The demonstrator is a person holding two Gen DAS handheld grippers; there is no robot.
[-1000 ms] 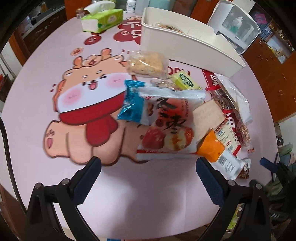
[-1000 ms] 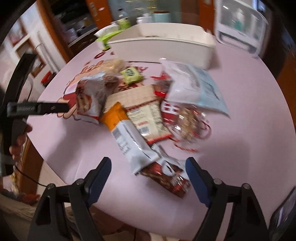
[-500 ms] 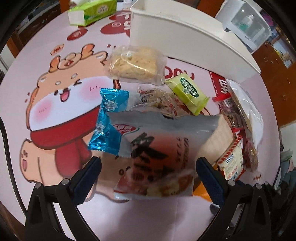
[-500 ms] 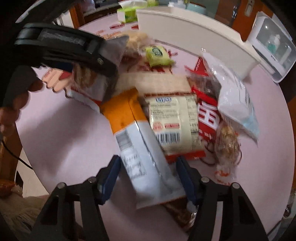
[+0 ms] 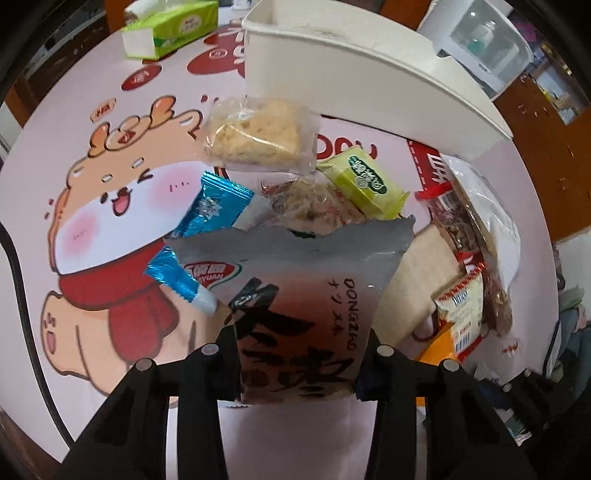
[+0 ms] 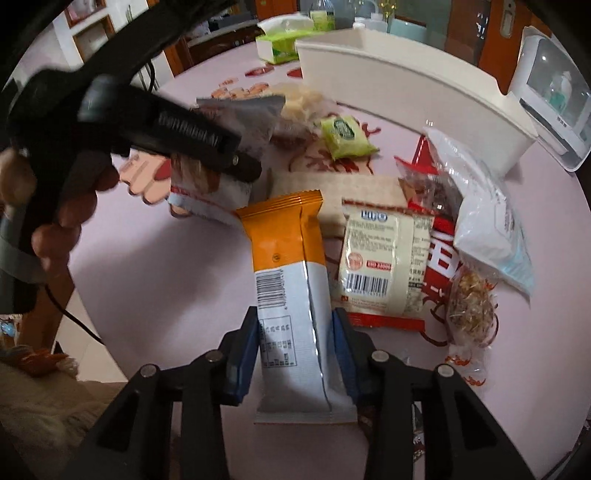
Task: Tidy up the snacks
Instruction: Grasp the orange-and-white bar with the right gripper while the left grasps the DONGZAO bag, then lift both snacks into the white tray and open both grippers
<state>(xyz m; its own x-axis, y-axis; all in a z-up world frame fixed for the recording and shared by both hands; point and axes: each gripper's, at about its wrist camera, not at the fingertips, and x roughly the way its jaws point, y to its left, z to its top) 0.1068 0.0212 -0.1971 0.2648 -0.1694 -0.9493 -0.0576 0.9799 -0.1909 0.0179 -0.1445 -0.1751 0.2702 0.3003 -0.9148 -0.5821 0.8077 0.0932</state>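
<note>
My left gripper is closing its jaws on the lower part of a grey and pink snack bag with black characters, and the pads press its sides. The right wrist view shows that gripper gripping the bag at the left of the snack pile. My right gripper is also closing, with its blue pads against both sides of an orange and white bar packet that lies lengthwise between them. The long white bin stands behind the pile.
Loose snacks lie on the pink cartoon tablecloth: a rice-cake packet, a green packet, a blue foil packet, a cream barcode packet and a clear bag. A green tissue box sits far left, a white appliance far right.
Both grippers came down onto the pile and their jaws went from wide open to narrow. The left closed around the grey bag, the right around the orange and white packet.
</note>
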